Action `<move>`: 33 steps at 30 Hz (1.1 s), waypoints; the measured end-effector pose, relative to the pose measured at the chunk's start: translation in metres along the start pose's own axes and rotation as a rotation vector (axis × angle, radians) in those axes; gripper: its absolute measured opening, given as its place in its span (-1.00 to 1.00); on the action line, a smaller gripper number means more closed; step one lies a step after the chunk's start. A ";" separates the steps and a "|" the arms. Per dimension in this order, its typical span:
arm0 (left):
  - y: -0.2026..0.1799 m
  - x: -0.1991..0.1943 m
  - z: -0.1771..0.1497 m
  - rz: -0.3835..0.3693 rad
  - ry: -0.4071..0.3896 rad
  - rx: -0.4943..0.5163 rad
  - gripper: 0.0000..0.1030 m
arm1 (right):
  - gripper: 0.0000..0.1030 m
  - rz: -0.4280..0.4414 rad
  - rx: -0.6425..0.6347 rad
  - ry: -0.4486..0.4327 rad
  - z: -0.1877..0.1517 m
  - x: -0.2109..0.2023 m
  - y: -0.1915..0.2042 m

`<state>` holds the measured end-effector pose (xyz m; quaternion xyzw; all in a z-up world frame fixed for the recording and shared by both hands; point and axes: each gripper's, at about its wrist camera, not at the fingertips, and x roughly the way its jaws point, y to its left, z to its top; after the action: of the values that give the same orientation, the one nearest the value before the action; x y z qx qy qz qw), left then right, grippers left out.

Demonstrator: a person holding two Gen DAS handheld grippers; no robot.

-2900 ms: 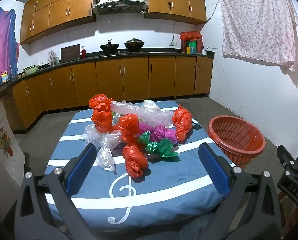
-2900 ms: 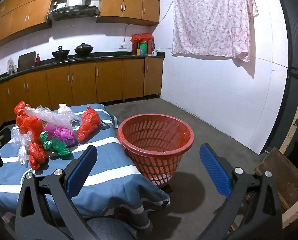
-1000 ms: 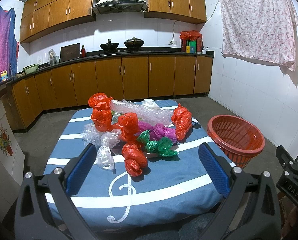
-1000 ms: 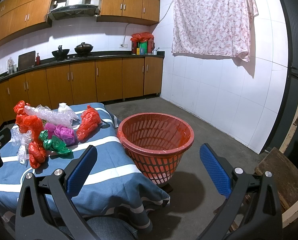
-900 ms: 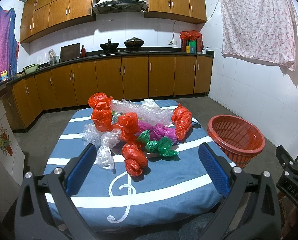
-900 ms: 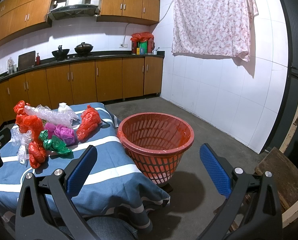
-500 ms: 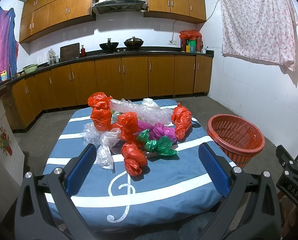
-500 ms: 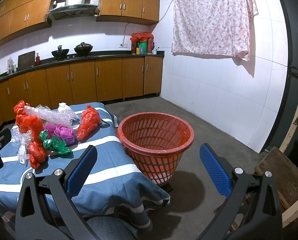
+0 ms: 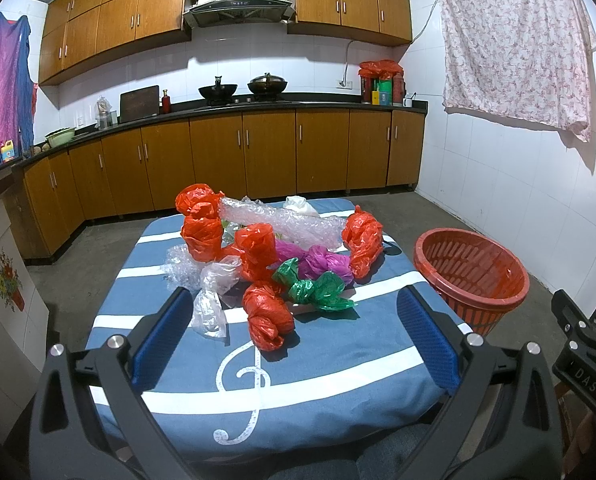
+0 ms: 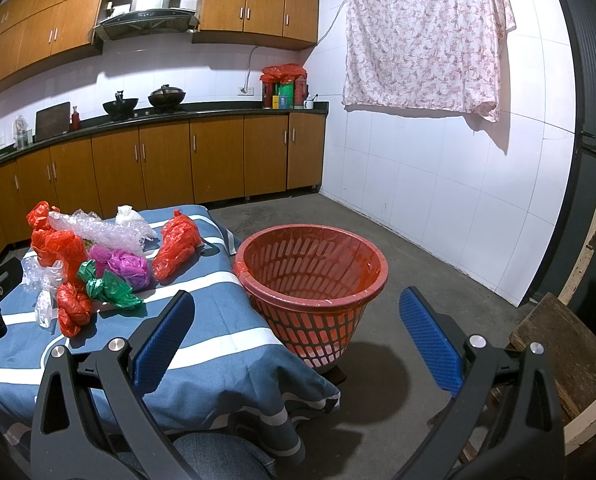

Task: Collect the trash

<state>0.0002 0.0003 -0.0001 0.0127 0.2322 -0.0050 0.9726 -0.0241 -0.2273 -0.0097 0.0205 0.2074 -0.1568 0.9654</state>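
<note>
Table (image 9: 338, 360) bags (image 9: 264, 316); right view: wooden stool (image 10: 558, 344).

Tiled kitchen with wooden cabinets

Brown base cabinets (image 9: 226, 160) line the far wall under a dark counter (image 9: 258, 106); upper cabinets (image 9: 110, 20) flank a range hood (image 9: 238, 4). A floral cloth (image 10: 422, 36) hangs on the right white wall; grey concrete floor (image 10: 418, 264).

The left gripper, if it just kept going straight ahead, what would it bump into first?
Probably the nearest red bag in the pile on the table. The left gripper is open and points at that pile, and this bag lies closest, in the middle of the view. Depth is hard to judge here.
</note>
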 end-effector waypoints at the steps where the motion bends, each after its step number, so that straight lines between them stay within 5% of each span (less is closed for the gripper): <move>1: 0.000 0.000 0.000 0.000 0.000 0.000 0.93 | 0.97 0.000 0.000 0.000 0.000 0.000 0.000; 22: 0.012 0.005 -0.005 0.024 0.019 -0.017 0.93 | 0.97 0.018 -0.015 0.020 -0.001 0.010 0.005; 33: 0.074 0.042 -0.021 0.134 0.106 -0.111 0.93 | 0.96 0.134 -0.003 0.113 0.003 0.060 0.035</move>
<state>0.0295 0.0744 -0.0362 -0.0253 0.2817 0.0734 0.9564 0.0396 -0.2123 -0.0316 0.0418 0.2598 -0.0899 0.9606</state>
